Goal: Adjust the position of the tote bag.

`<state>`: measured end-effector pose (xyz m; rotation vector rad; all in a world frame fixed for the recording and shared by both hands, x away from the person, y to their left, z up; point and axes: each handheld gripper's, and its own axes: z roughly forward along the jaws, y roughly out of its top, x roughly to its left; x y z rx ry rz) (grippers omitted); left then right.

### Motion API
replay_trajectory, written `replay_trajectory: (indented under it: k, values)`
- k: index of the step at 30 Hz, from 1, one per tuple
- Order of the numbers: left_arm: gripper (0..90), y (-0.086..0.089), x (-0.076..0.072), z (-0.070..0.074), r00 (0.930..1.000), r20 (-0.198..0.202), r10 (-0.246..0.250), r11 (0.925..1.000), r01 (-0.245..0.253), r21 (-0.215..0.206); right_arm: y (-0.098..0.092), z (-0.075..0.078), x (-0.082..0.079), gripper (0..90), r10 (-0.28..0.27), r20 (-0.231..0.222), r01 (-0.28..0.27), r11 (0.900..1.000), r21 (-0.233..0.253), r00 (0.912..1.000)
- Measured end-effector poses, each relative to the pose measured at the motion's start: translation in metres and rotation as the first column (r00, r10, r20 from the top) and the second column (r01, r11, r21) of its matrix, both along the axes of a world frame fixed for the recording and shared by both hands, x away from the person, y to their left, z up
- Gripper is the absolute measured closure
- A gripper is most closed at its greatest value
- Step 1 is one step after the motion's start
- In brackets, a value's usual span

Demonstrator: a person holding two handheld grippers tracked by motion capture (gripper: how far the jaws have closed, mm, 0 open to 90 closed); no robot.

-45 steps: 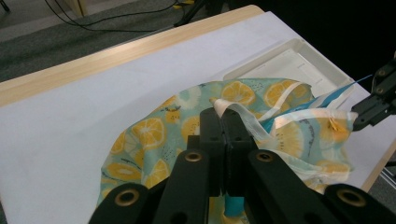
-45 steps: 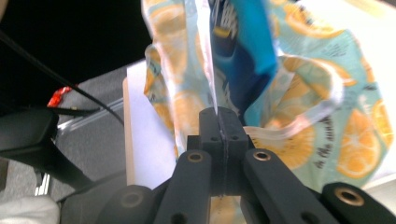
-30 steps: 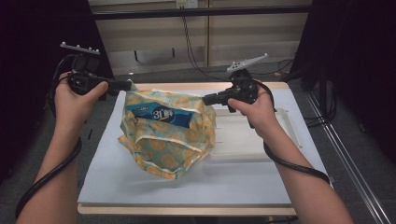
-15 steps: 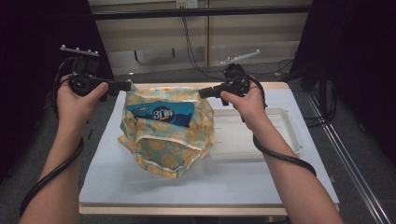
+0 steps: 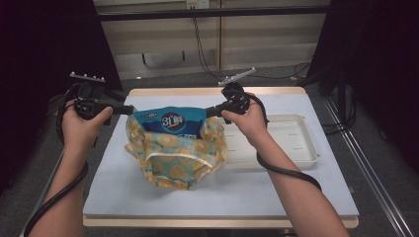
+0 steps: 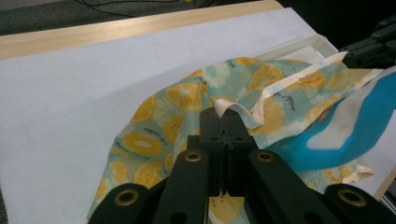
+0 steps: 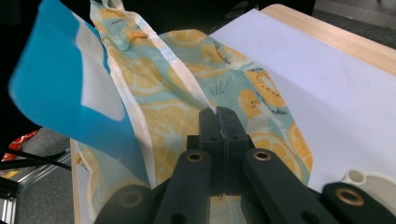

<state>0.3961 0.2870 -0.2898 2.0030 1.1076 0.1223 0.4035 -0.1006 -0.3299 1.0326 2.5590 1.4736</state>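
Cloth bag point(image 5: 178, 155) with orange slices sits mid-table, blue packet point(image 5: 171, 120) inside. Left gripper point(image 5: 129, 109) and right gripper point(image 5: 209, 112) jaws pinch its rim.

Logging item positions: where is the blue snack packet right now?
In the high view, the blue snack packet stands inside the orange-patterned fabric bag, mid-table between both tools, left of the white plastic tray.

White tray point(image 5: 296, 148) on the right part of the table point(image 5: 197, 202), just beside the patterned cloth; pale sheet over the wooden tabletop, wood showing at its edges; black cables point(image 5: 202, 44) on grey floor beyond the far edge.
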Motion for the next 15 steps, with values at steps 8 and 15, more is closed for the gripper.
replay_trajectory:
  k: [8, 15]
  values:
    - [88.4, 0.003, -0.004, -0.032, 0.9993, -0.034, 0.017, 0.9996, -0.018, -0.021, 0.005, -0.023, 0.002, 90.0, -0.005, -0.019, 0.005, 0.999, -0.034, 0.9998]
    - [79.0, 0.002, -0.013, -0.041, 0.9994, -0.011, 0.034, 0.9993, -0.034, -0.016, 0.008, -0.038, 0.003, 90.0, -0.006, -0.032, 0.004, 0.998, -0.059, 0.9995]
